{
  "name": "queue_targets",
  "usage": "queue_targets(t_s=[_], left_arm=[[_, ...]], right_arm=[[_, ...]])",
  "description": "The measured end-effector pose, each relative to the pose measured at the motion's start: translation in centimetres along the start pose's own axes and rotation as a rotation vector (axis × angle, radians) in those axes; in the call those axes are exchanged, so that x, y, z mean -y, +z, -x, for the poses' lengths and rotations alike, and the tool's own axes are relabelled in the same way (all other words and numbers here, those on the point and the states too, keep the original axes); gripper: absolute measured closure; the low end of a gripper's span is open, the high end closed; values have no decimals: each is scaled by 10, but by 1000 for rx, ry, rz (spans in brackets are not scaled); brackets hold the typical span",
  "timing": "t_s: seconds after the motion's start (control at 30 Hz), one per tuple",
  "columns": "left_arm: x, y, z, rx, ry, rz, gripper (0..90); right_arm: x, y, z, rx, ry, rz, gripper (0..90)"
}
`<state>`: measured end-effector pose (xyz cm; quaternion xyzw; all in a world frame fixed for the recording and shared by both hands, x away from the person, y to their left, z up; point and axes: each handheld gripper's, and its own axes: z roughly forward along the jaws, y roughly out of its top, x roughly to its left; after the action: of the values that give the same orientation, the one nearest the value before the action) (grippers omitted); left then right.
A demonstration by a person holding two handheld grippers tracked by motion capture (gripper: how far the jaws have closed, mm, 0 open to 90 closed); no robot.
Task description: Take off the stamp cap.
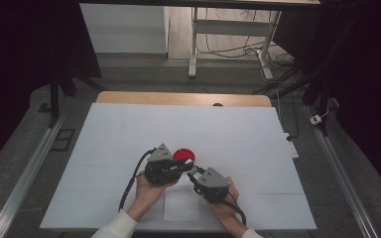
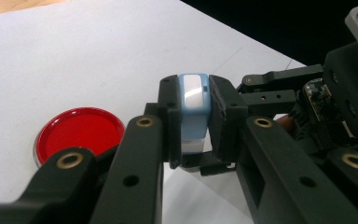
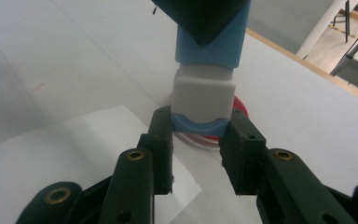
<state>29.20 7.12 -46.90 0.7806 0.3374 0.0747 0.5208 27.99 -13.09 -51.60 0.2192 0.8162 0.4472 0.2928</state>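
Small blue-and-white plastic stamp-like block (image 2: 193, 109) held in the air just beside the red dish (image 1: 183, 154). Left gripper (image 2: 193, 126) clamped on its blue body, right gripper (image 3: 200, 133) pinching the capped end. Judged light, rigid, slick (grip flat sides). White sheet (image 1: 129, 139) on table; dim room behind.

You get even overhead light on white table sheet (image 1: 129, 134), bright, no hard glare. Room beyond it dim, high view's corners black. Soft shadows only, just under your left gripper (image 2: 193, 140) and right gripper (image 3: 198, 154). Near arms of both blur slightly. Faint sheen on red disc (image 2: 79, 133) left of left gripper.
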Motion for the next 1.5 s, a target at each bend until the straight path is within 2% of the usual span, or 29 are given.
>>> queue_targets(t_s=[0.2, 0.23, 0.27, 0.3, 0.33, 0.37, 0.4, 0.47, 0.53, 0.6, 0.93, 1.5], left_arm=[[0, -1, -1, 3, -7, 5, 756], [-2, -8, 1, -87, 28, 51, 757], [-5, -15, -2, -105, 27, 74, 757], [-6, -21, -7, -79, -7, 96, 757], [-6, -25, -11, -52, -39, 106, 757], [-6, -25, -13, -50, -49, 104, 757], [-6, -25, -13, -50, -49, 104, 757], [-5, -23, -14, -52, -45, 91, 757], [-5, -22, -13, -44, -39, 88, 756], [-5, -22, -12, -42, -32, 87, 756], [-4, -18, -9, -50, 2, 62, 755], [-3, -18, -8, -73, 29, 52, 755]], right_arm=[[-2, -1, 2, 0, -53, -8, 657], [-2, 1, 1, 6, -70, -41, 658], [2, 3, 2, -7, -72, -68, 658], [6, 4, 4, -23, -25, -72, 657], [7, 3, 7, -43, 48, -54, 657], [4, 2, 9, -59, 83, -30, 657], [4, 2, 9, -59, 83, -30, 657], [0, 0, 5, -46, 41, -12, 656], [1, 0, 4, -48, 39, -11, 656], [3, 0, 7, -64, 46, -11, 656], [11, -2, 22, -64, 114, -13, 654], [19, -11, 36, -84, 142, -17, 653]])
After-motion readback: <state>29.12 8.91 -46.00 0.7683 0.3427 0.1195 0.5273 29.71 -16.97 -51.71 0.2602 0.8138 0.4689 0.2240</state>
